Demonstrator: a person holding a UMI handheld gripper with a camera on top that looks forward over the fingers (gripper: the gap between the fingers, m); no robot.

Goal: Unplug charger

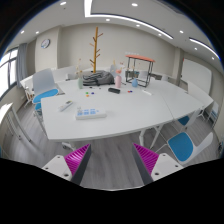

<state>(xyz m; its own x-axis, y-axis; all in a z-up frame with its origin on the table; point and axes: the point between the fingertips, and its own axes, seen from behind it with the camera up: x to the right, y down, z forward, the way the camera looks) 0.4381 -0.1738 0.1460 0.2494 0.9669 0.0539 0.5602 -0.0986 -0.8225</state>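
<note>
Gripper [112, 160] held above the near edge of a long table [130, 118], its two fingers apart with only bare tabletop showing between them. Ahead and slightly left of the fingers, a small cluster of flat items [90, 112] lies on the table. Further ahead, on the far half of the table, a pile of assorted things [100, 79] sits, too small to tell apart. Beyond the table, a coat stand [97, 48] rises by the back wall. Right of that, a shelf rack [141, 67] stands behind the table. One chair [44, 90] sits off to the left of the table; another chair [187, 145] sits close to the right finger, at the table's right side.
</note>
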